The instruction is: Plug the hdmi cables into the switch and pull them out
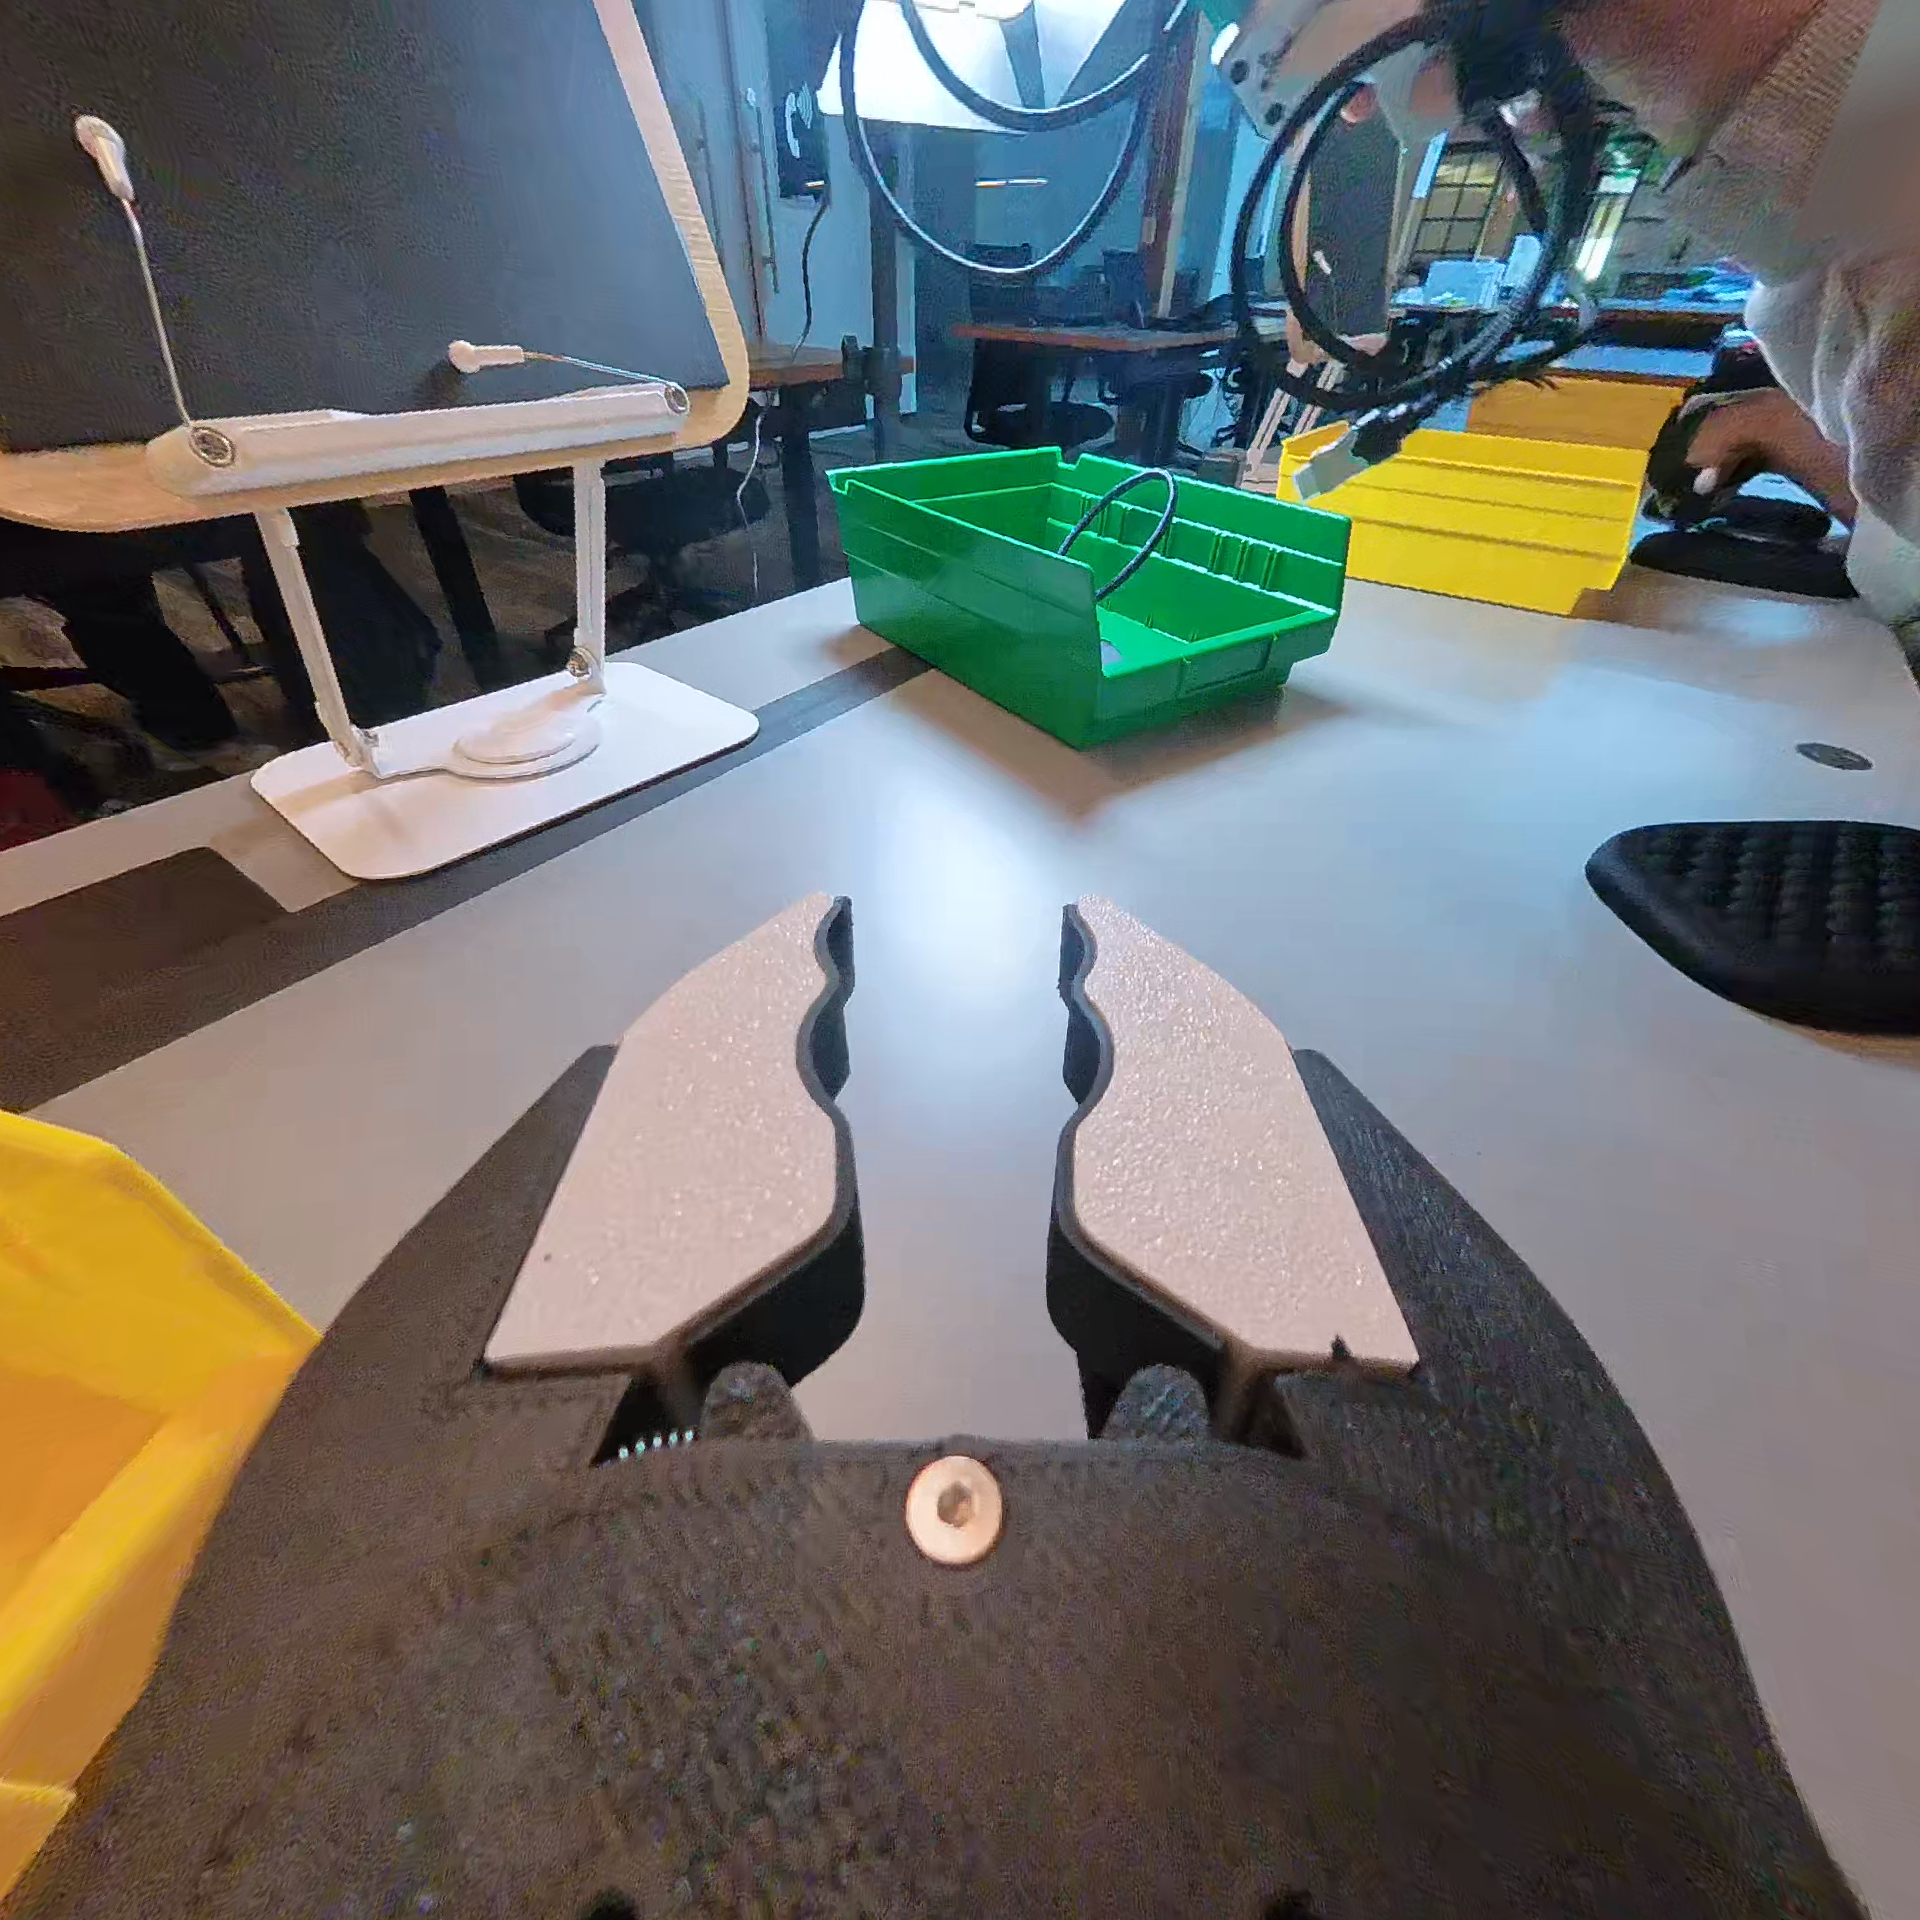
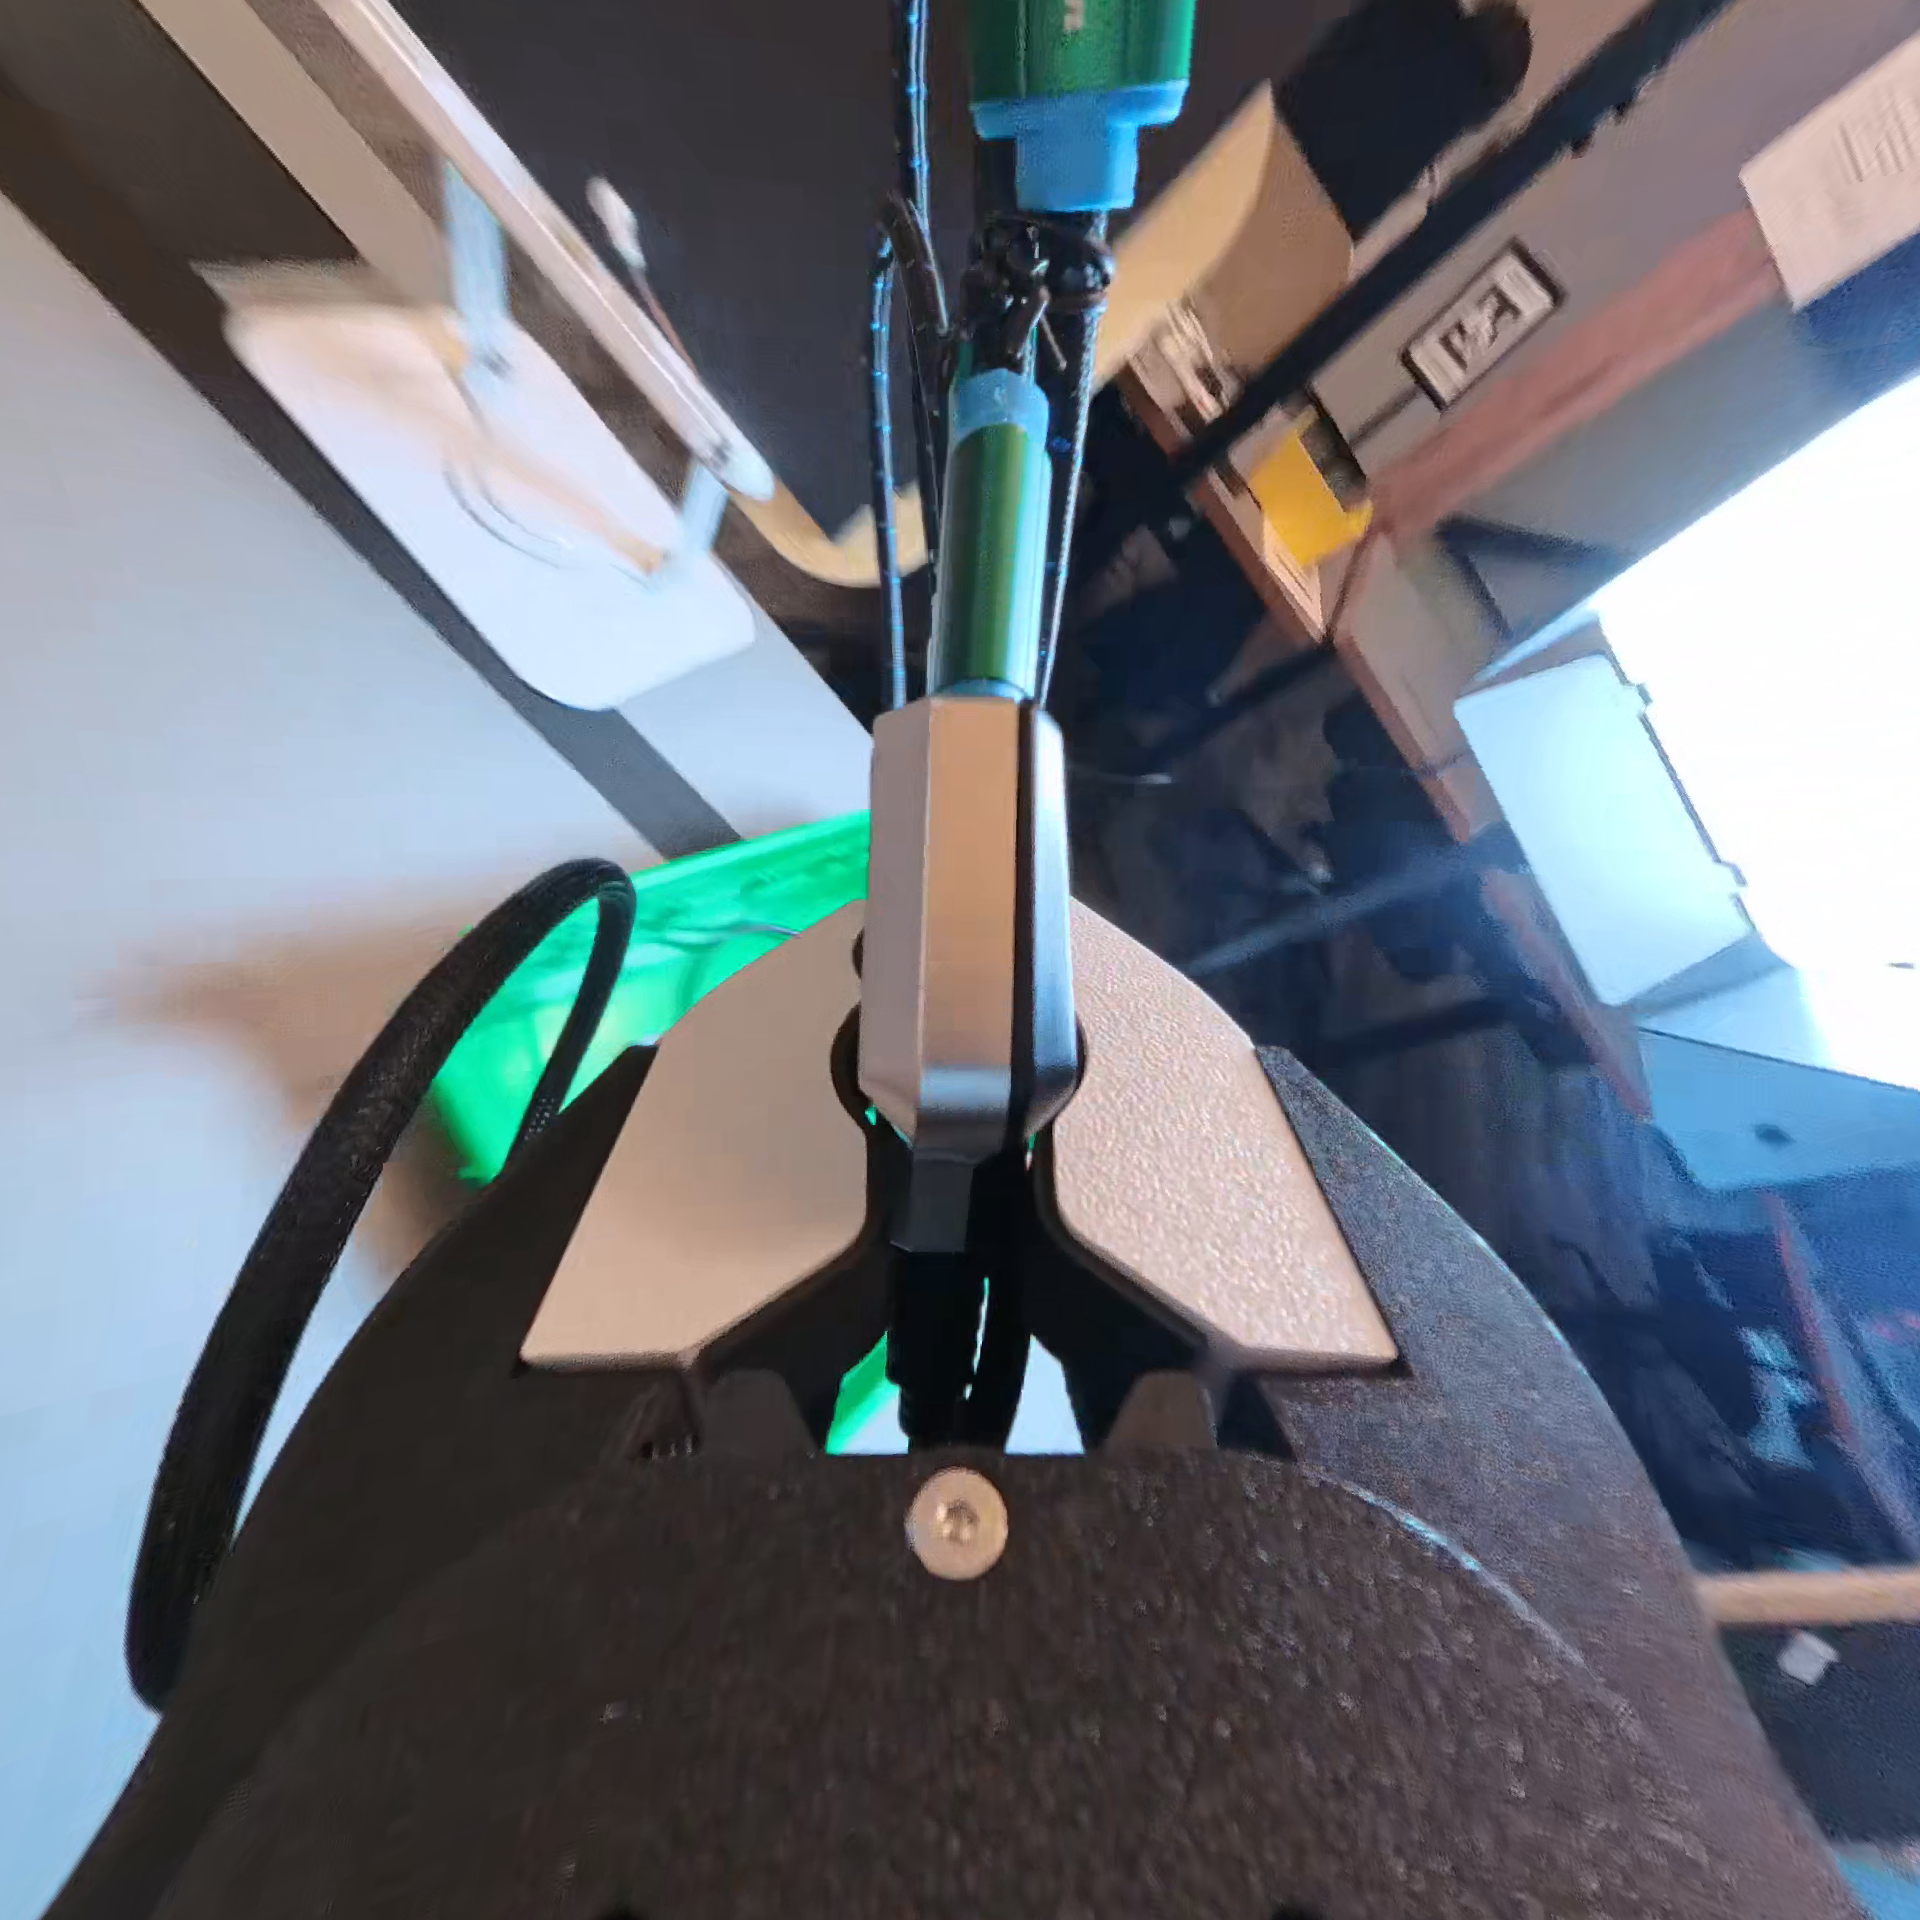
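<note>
The left gripper is held low and level over the grey table, jaws apart with nothing between them. The right gripper, raised high at far right, is clamped on a silver HDMI plug, its black cable dangling in loops above the green bin.

1. The right gripper, high above the green bin, is cut by the top edge and blurred; its fingers cannot be made out there.
2. Beyond the green bin, the yellow bin is partly hidden behind the dangling cable bundle.
3. In the right wrist view the green bin is a smeared blur, mostly hidden behind the gripper body.
4. A second yellow bin, well nearer than the green bin, is cut by the left edge.
</note>
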A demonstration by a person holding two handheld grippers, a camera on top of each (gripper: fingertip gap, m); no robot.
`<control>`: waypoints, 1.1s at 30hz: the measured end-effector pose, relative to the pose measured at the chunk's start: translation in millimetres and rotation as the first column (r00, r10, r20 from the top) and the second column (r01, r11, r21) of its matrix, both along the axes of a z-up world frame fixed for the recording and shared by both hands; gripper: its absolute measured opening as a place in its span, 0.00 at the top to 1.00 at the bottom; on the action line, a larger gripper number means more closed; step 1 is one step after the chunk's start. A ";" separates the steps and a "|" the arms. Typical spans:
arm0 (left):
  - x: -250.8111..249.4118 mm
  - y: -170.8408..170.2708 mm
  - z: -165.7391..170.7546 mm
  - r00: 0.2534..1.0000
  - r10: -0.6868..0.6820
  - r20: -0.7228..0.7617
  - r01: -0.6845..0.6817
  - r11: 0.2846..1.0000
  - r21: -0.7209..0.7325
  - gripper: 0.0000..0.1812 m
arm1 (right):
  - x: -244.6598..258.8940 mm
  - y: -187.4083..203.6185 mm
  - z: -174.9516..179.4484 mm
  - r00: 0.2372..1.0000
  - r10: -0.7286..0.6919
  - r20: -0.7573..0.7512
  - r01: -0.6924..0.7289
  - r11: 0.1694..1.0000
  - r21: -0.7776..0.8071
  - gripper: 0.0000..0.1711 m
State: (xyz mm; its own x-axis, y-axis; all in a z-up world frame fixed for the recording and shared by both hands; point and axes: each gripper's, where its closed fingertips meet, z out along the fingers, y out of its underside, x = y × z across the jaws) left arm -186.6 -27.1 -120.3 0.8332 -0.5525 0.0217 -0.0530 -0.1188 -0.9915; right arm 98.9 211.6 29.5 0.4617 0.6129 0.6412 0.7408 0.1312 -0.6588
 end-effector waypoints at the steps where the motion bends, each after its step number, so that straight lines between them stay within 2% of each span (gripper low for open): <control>1: 2.0 -0.5 -2.3 1.000 -0.004 -0.010 0.004 1.000 -0.001 0.78 | 2.5 20.1 -2.4 0.997 -0.045 0.058 0.044 0.999 0.019 0.86; 4: 6.8 -2.7 -9.8 0.998 -0.011 -0.054 0.011 1.000 -0.004 0.78 | 11.2 78.2 -25.8 0.945 -0.207 0.254 0.193 0.978 0.078 0.86; 8: 10.6 -4.5 -19.9 0.995 -0.019 -0.103 0.018 1.000 -0.012 0.78 | 28.4 137.9 -79.4 0.777 -0.413 0.476 0.368 0.910 0.188 0.86; 10: 12.2 -4.7 -25.9 0.993 -0.028 -0.117 0.025 0.999 -0.025 0.78 | 32.7 148.3 -121.0 0.690 -0.419 0.590 0.406 0.899 0.164 0.86; 12: 14.0 -5.4 -31.5 0.992 -0.040 -0.122 0.036 0.999 -0.039 0.78 | 31.8 145.5 -157.5 0.622 -0.370 0.690 0.423 0.901 0.102 0.80; 13: 14.9 -5.7 -33.9 0.991 -0.046 -0.126 0.041 0.998 -0.044 0.78 | 28.9 139.3 -171.9 0.622 -0.326 0.712 0.436 0.899 0.031 0.74; 15: 17.0 -7.0 -38.0 0.990 -0.056 -0.132 0.049 0.997 -0.052 0.78 | 17.7 124.0 -184.8 0.691 -0.253 0.677 0.457 0.878 -0.139 0.64; 18: 17.8 -7.5 -41.5 0.990 -0.063 -0.128 0.056 0.997 -0.057 0.78 | -5.7 99.4 -171.9 0.831 -0.127 0.541 0.359 0.866 -0.348 0.67; 22: 14.3 -8.3 -41.4 0.990 -0.048 -0.134 0.042 0.998 -0.046 0.78 | -26.6 72.2 -124.8 0.962 -0.064 0.266 0.193 0.846 -0.497 0.67; 25: 8.0 -7.8 -39.5 0.988 -0.019 -0.153 0.014 0.999 -0.036 0.76 | -29.3 56.2 -87.7 0.997 -0.040 0.064 0.066 0.869 -0.490 0.68; 28: -2.8 -7.5 -36.4 0.982 0.019 -0.186 -0.027 0.999 -0.039 0.72 | -17.7 40.3 -68.2 0.995 -0.038 -0.089 -0.006 0.897 -0.443 0.68; 30: -15.4 -7.7 -31.7 0.969 0.059 -0.239 -0.068 0.997 -0.030 0.68 | -4.9 23.5 -73.3 0.991 -0.029 -0.127 -0.029 0.902 -0.431 0.67; 33: -48.3 -11.5 -23.7 0.917 0.154 -0.369 -0.170 0.985 -0.010 0.63 | 10.6 -17.0 -100.1 0.990 0.023 -0.138 -0.082 0.896 -0.437 0.69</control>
State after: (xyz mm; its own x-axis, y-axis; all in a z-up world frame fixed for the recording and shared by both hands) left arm -234.8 -38.6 -143.9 0.8654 -0.4142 -0.2820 -0.3874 -0.1962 -0.9008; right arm 109.5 194.6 -70.6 0.4802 0.8442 0.2381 0.6477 -0.1582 -0.7453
